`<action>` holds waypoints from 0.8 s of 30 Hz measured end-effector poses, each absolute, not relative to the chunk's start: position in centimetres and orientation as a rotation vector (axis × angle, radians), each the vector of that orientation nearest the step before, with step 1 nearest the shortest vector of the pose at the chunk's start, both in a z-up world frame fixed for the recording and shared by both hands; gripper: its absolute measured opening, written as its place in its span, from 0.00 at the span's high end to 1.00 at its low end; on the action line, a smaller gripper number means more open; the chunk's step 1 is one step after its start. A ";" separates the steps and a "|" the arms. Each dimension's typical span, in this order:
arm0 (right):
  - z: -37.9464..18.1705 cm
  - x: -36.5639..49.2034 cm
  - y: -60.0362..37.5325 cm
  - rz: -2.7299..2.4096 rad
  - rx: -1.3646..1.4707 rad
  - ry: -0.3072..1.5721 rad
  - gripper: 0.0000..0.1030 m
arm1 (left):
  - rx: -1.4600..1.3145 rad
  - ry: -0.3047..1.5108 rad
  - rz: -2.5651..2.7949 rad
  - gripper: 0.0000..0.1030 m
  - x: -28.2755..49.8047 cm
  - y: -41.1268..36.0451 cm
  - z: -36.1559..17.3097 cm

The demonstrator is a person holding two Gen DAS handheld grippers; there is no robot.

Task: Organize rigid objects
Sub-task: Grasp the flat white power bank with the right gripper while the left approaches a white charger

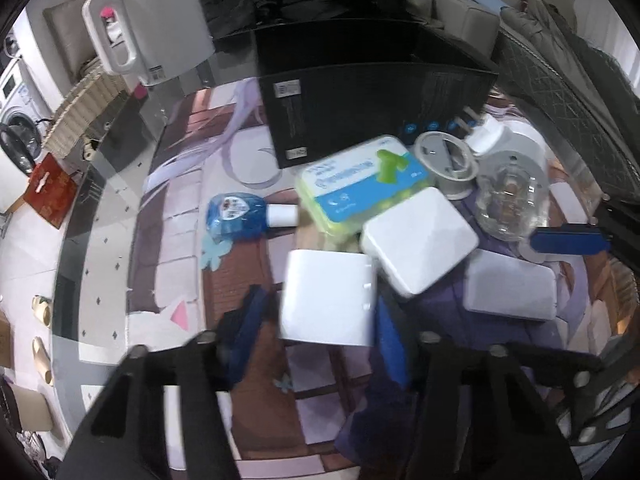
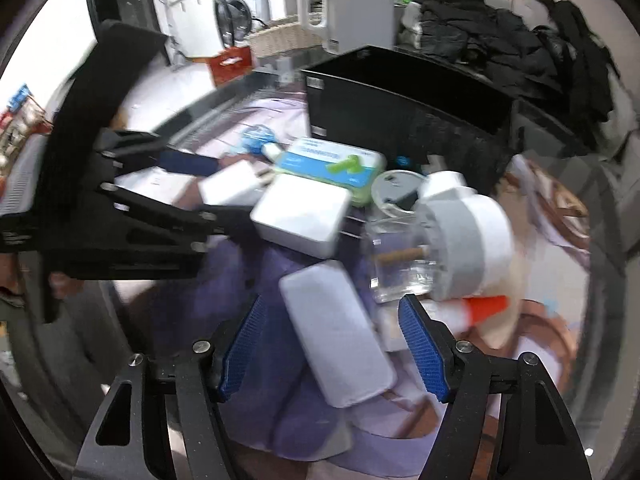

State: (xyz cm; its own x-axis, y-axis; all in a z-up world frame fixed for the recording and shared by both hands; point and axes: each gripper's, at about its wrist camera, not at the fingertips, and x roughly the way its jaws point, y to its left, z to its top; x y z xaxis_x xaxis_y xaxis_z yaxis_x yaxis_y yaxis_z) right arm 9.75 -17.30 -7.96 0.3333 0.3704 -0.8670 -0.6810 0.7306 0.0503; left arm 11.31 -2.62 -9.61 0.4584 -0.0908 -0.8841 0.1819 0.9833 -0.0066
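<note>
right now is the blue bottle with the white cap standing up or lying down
Lying down. In the left wrist view the blue bottle rests on its side on the printed mat, its white cap pointing sideways toward the green and blue box.

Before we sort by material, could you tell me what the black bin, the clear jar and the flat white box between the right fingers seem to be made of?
Black bin: probably rigid plastic or coated board; flat, dark, faintly glossy walls.
Clear jar: glass or clear plastic; transparent, with bright highlights.
Flat white box: likely matte plastic; smooth, rounded corners.
</note>
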 end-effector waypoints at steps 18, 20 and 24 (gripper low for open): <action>-9.6 9.3 -17.2 0.580 -0.366 1.066 0.62 | 0.077 1.085 -0.194 0.57 9.2 -2.3 -9.7; -9.7 9.2 -17.0 0.580 -0.349 1.067 0.62 | 0.073 1.087 -0.193 0.60 9.1 -2.2 -9.7; -9.6 8.9 -16.9 0.588 -0.337 1.066 0.62 | 0.059 1.093 -0.206 0.61 9.1 -1.9 -9.6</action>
